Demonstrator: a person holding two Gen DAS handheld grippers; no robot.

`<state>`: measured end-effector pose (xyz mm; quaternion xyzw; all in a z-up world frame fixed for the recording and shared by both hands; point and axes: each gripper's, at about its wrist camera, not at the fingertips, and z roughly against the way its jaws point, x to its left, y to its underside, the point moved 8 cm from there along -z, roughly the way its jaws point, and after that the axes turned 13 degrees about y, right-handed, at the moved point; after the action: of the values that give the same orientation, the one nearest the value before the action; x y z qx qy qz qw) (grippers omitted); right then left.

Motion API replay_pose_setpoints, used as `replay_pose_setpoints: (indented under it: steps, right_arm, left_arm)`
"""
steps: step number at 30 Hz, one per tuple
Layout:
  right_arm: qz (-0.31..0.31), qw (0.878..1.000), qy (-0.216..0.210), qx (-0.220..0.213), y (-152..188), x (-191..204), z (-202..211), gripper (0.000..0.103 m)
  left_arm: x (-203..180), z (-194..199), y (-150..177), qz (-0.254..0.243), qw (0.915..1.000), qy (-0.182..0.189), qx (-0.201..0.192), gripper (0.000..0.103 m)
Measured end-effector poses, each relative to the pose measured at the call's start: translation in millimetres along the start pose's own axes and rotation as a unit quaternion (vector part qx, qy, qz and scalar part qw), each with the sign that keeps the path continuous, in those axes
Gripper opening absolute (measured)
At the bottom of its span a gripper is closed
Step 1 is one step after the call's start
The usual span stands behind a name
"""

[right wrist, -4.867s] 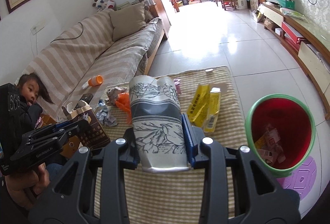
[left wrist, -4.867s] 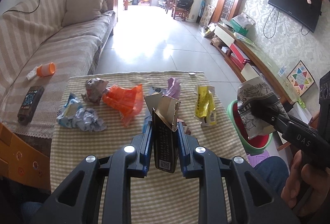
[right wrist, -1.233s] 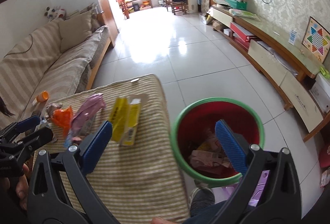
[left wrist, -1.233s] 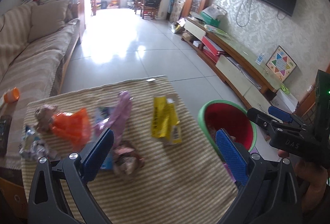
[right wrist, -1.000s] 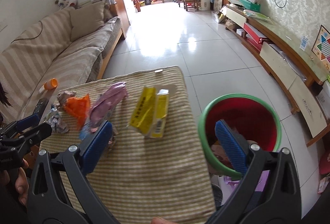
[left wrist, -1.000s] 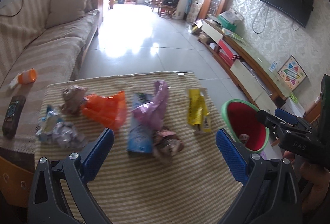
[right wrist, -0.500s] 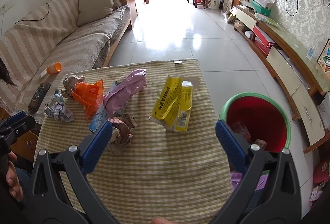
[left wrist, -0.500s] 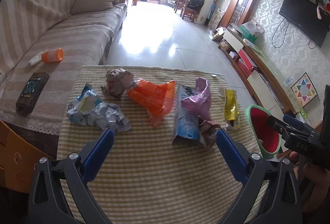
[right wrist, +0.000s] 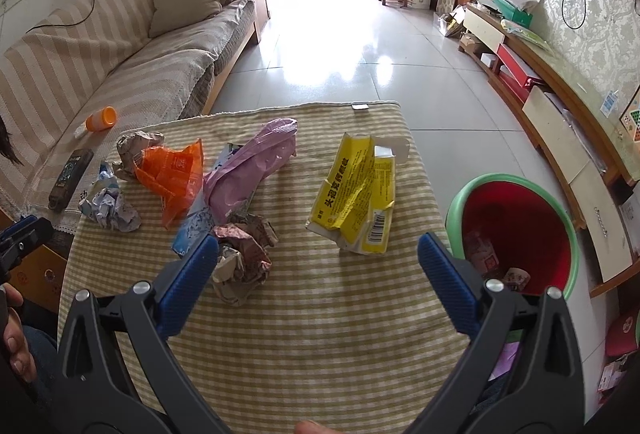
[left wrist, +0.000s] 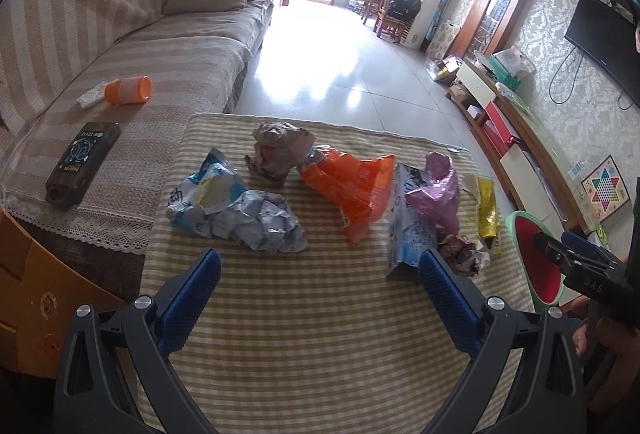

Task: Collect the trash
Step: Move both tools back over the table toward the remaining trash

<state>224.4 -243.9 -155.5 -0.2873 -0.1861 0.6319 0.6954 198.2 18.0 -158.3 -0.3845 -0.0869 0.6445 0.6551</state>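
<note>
Trash lies on the striped table [left wrist: 320,334]: a crumpled white-blue paper wad [left wrist: 264,220], a brown paper ball [left wrist: 278,150], an orange bag [left wrist: 352,182], a pink bag [right wrist: 252,166], a blue-white carton [left wrist: 410,230], a crumpled brown wrapper [right wrist: 242,258] and a torn yellow box [right wrist: 356,194]. My left gripper [left wrist: 320,266] is open and empty, just short of the white-blue wad. My right gripper [right wrist: 318,252] is open and empty, between the brown wrapper and the yellow box. The green-rimmed red bin [right wrist: 516,234] stands on the floor right of the table, with trash inside.
A striped sofa [left wrist: 120,46] at the left carries an orange cup [left wrist: 128,89] and a dark box [left wrist: 84,158]. A low TV bench [right wrist: 560,106] runs along the right wall. An orange cabinet [left wrist: 24,298] stands left of the table.
Both grippers let go of their cartons at the bin and are now open and empty. Both have swung left, back over the table; the left now faces the left-hand trash.
</note>
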Motion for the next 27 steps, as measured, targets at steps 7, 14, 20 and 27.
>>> replay_pose_setpoints:
  steps: [7, 14, 20, 27]
  right_arm:
    - [0.003, 1.000, -0.002, 0.009, 2, 6, -15, 0.098]
    - [-0.004, 1.000, 0.000, 0.015, -2, 4, -33, 0.098]
    - [-0.007, 1.000, -0.002, 0.018, -6, 6, -47, 0.098]
    - [-0.014, 1.000, 0.005, 0.023, -12, -2, -64, 0.098]
  left_arm:
    - [29, -8, -2, 0.020, 0.9994, -0.029, 0.009, 0.095]
    - [42, -21, -5, 0.036, 0.9984, -0.041, 0.015, 0.095]
    - [52, -31, -7, 0.038, 0.9974, -0.059, 0.020, 0.095]
    - [68, -44, -5, 0.058, 0.9956, -0.068, 0.027, 0.095]
